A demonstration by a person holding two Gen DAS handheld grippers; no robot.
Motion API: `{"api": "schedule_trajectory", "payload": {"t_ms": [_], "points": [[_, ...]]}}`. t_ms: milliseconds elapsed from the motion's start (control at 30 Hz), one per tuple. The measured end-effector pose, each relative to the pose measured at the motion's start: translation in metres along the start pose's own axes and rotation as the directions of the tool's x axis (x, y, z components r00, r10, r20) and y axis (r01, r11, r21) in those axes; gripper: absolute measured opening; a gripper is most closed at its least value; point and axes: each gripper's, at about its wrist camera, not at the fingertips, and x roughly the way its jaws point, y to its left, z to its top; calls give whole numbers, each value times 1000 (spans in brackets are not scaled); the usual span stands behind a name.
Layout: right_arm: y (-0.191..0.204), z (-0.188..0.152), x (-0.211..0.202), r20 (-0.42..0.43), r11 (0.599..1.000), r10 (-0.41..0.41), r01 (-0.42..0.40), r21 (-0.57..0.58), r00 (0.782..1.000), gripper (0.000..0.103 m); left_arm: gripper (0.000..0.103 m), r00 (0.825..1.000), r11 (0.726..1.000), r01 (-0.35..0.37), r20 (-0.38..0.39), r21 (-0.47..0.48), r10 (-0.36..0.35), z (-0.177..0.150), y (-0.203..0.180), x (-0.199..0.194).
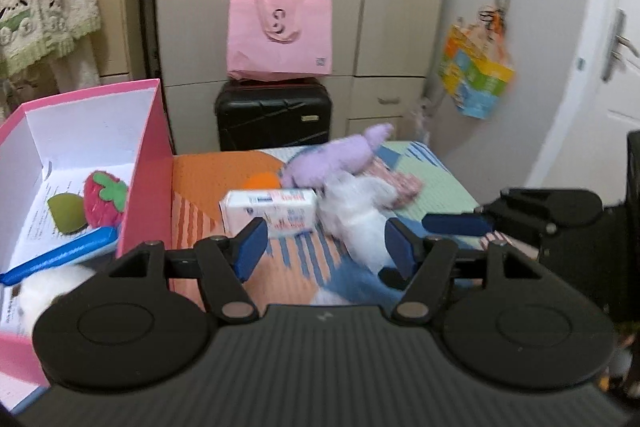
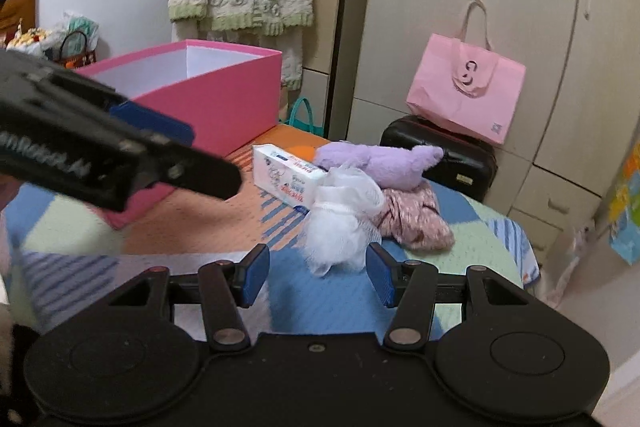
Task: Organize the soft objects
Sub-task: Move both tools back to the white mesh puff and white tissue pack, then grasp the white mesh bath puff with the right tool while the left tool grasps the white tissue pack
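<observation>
Hovering with blue pads spread wide and holding nothing, the left gripper [image 1: 326, 247] and right gripper [image 2: 318, 275] face a fluffy white mesh puff [image 2: 340, 223] lying right of the rigid pink box [image 2: 216, 99], beside a fuzzy lilac plush [image 2: 376, 159] and a boxy tissue pack [image 2: 288, 179].

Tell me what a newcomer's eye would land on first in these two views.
First the bright pink box, open at the left of the patterned bed cover, with a strawberry plush inside. Next the heap in the middle: a purple plush lying on a pink fabric bundle, a white mesh puff in front, a tissue pack beside. Behind, a pink tote stands on a black suitcase.
</observation>
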Motion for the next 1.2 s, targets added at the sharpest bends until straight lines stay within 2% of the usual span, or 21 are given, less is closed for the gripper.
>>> {"api": "schedule_trajectory", "payload": {"t_ms": [167, 300, 500, 633, 700, 767, 867, 1100, 1200], "points": [[-15, 4, 31, -1, 1000, 19, -19, 4, 1000, 60, 65, 998, 998, -61, -16, -7, 61, 4, 0, 37], [-22, 4, 50, 2, 999, 39, -39, -8, 999, 69, 68, 995, 995, -98, -19, 3, 98, 5, 0, 58], [-25, 1, 69, -18, 995, 97, -97, -1, 995, 70, 72, 991, 991, -135, 7, -22, 135, 4, 5, 67], [-20, 0, 70, -12, 996, 81, -81, -23, 997, 72, 72, 988, 987, -155, 25, -35, 156, 5, 9, 69], [-21, 0, 69, -4, 998, 65, -65, -13, 998, 70, 73, 988, 987, -155, 15, -39, 155, 5, 11, 72], [-23, 0, 67, -11, 998, 61, -61, 2, 998, 51, 73, 988, 988, -151, 6, -43, 151, 5, 12, 75], [-27, -3, 58, -5, 997, 65, -65, 33, 998, 40, 73, 987, 986, -163, 9, -29, 163, 3, 11, 78], [-32, -8, 44, 8, 994, 73, -73, 76, 997, 39, 84, 975, 975, -219, 35, 38, 217, -1, 3, 88], [-34, -8, 47, 7, 993, 73, -73, 95, 997, 40, 85, 971, 970, -237, 35, 55, 235, -2, 1, 90]]}}
